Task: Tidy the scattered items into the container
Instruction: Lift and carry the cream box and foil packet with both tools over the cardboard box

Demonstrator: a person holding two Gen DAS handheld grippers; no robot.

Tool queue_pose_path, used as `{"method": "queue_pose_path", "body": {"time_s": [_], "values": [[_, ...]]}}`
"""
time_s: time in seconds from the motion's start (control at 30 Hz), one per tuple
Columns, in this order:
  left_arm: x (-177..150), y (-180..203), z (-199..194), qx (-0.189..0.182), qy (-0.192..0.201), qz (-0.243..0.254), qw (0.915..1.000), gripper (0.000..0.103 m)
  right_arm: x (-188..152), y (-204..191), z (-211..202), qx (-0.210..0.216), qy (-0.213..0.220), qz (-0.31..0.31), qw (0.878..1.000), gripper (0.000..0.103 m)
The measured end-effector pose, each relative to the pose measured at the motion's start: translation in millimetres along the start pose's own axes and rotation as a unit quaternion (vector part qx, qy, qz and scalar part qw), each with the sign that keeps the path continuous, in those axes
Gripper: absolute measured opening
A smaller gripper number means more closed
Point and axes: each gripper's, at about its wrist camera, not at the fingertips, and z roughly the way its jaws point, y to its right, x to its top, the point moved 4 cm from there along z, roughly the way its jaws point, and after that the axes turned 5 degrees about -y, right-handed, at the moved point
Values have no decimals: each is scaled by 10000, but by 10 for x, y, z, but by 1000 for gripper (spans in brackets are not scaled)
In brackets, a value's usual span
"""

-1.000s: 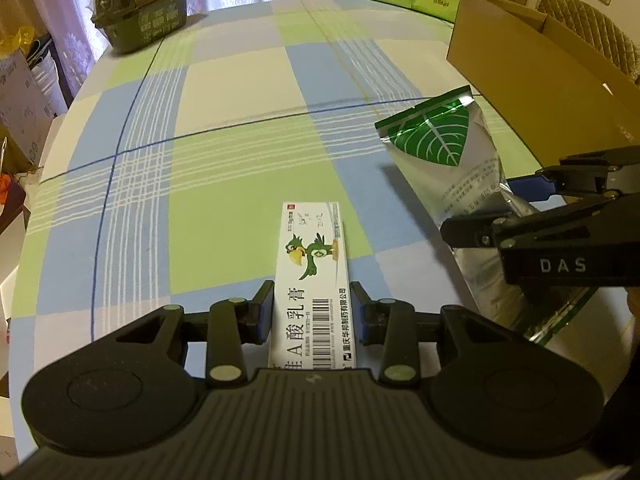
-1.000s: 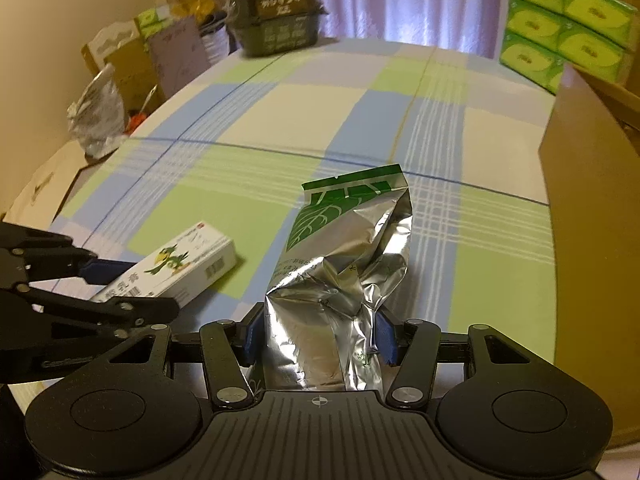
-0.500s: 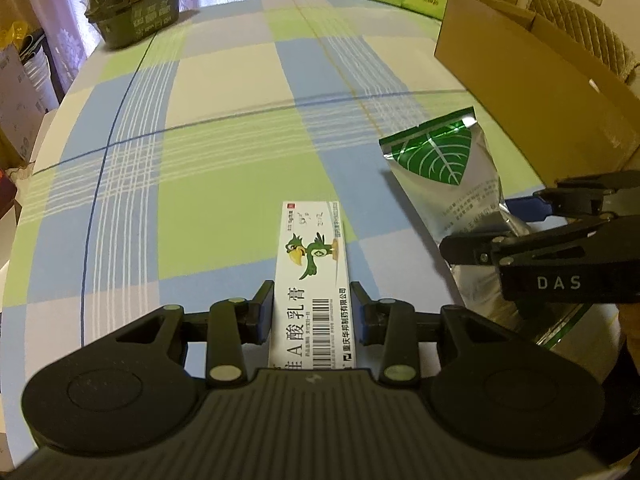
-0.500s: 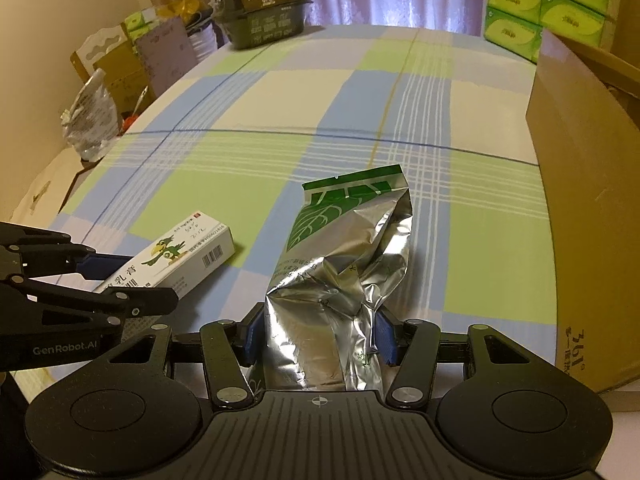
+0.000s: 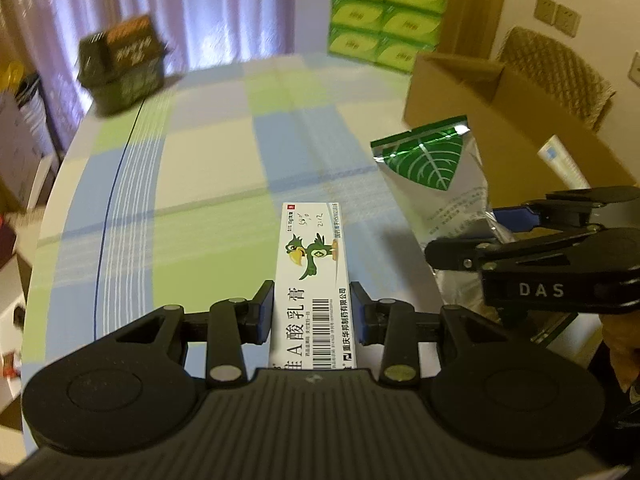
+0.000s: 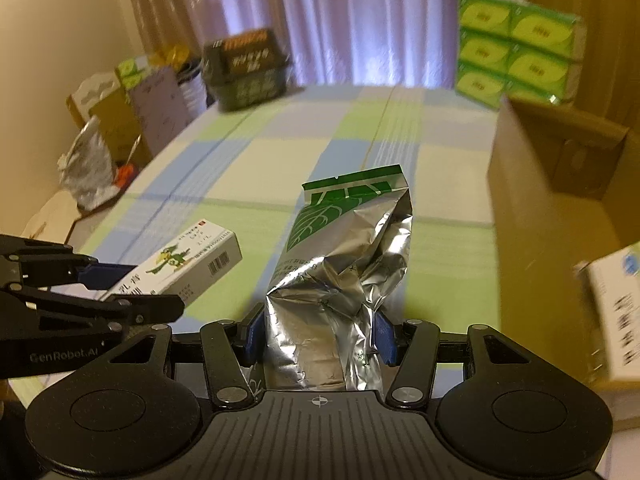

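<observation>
Here both grippers are loaded and clear of the table (image 5: pixel 192 184), so the next move turns on where the carton (image 5: pixel 516 120) lies. The left gripper (image 5: pixel 312 316) is closed on the white box (image 5: pixel 316 264) at its near end, and the box's long axis runs straight out along the fingers. The right gripper (image 6: pixel 318 336) is closed on the foil pouch (image 6: pixel 344 268), pinching its crumpled lower part with the green leaf end pointing forward.

The carton stands open on the right side of the table. From the right wrist it fills the right edge of the view, just beside the pouch, with some packs already inside. From the left wrist it sits ahead and to the right, beyond the pouch and the right gripper.

So the right hand is the nearer one and probably goes first: a swing rightward over the carton's near wall, then a release. The left hand has further to go, and the right gripper is in its way until that one clears out.
</observation>
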Motion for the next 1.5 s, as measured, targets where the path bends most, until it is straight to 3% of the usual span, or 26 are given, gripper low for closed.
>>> {"method": "queue_pose_path", "body": {"time_s": [0.3,0.7,0.93,1.23,1.5], "values": [[576,560,-276,-228,511,404,9976,33,401,432,-579,-274,480,143,9984,56],[1182,1473,-319,-846,807,657,9910,33,660,1300,-1210,-884,553,5,9945,56],[1384,1884,-141,-1023,746,684,9896,33,668,1789,-1287,-1216,389,-39,9918,56],[1500,2196,90,-1061,657,636,9901,33,663,2169,-1239,-1267,139,-183,9917,56],[1569,2281,236,-1018,642,153,9926,33,720,2333,-1066,-1236,-22,-433,9914,56]]}}
